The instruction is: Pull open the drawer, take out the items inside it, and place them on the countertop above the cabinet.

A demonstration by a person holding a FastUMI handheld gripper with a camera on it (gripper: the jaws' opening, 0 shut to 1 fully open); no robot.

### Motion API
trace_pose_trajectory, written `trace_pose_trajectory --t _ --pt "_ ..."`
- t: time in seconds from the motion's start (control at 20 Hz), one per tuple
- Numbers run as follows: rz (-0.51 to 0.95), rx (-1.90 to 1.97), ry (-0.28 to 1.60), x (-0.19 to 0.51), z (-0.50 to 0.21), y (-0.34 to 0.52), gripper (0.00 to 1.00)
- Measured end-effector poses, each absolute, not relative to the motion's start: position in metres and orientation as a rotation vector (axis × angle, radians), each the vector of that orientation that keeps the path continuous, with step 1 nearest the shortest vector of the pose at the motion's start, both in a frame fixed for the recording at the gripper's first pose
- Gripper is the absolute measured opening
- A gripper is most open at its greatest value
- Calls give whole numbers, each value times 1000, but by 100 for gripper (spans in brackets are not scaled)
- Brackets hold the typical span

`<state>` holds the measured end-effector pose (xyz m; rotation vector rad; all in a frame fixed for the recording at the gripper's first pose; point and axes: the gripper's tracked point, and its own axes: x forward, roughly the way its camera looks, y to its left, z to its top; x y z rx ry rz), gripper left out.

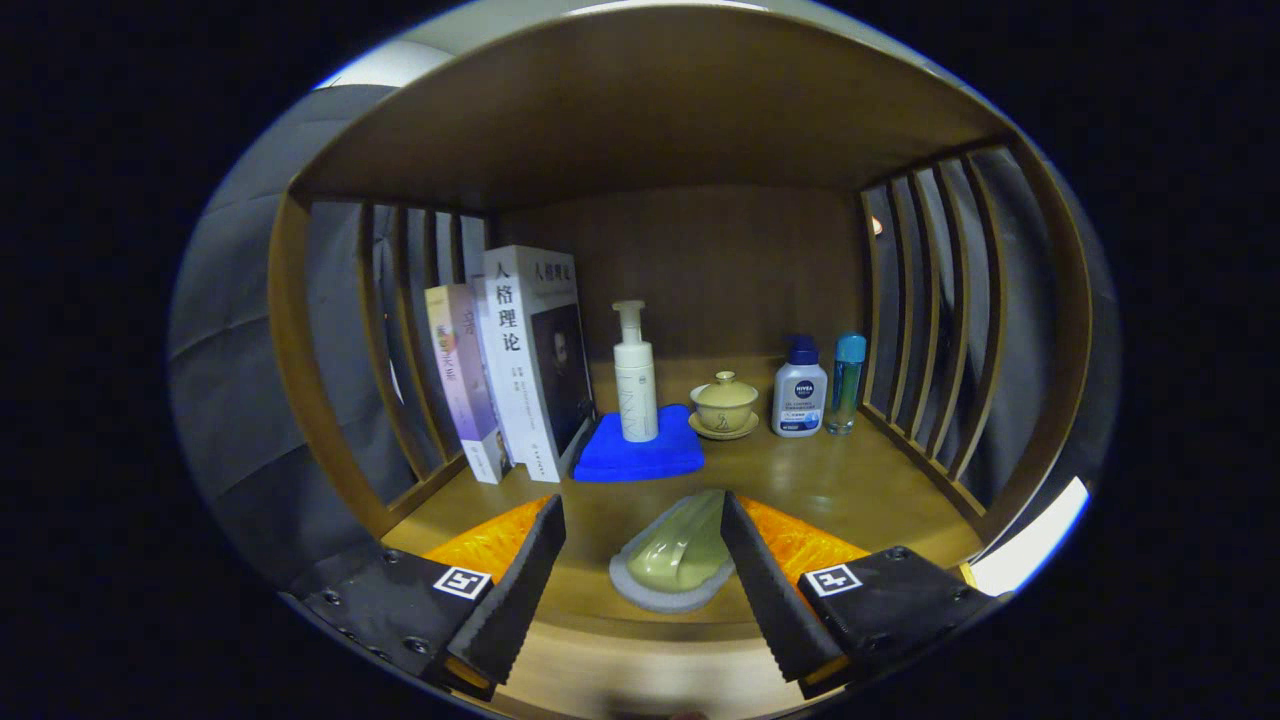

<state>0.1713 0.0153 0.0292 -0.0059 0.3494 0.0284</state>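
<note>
Your claw (640, 560) stood wide open around the green item (678, 555) lying on the counter (850, 490), gripping nothing. You seemed at the release step; next, I judge, you needed to back away clear.

Two books (500, 370) stand upright against the slatted left wall (400, 340) of the wooden shelf, white spines facing out, the taller one leaning a touch on its shorter, pastel-covered neighbour. Just beside them a white pump bottle (635, 375) stands on a folded blue cloth (637, 456), and next along sits a small yellow-green lidded tea bowl (724, 403) on its matching saucer. Over by the slatted right wall (930, 330), a squat white bottle with a dark blue cap (799, 392) stands just beside a slim clear bottle with a teal cap (846, 382).
</note>
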Motion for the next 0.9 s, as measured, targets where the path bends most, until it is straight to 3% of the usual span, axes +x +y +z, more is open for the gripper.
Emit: trace_pose_trajectory --t 0.9 --pt "34 -53 143 20 26 33 98"
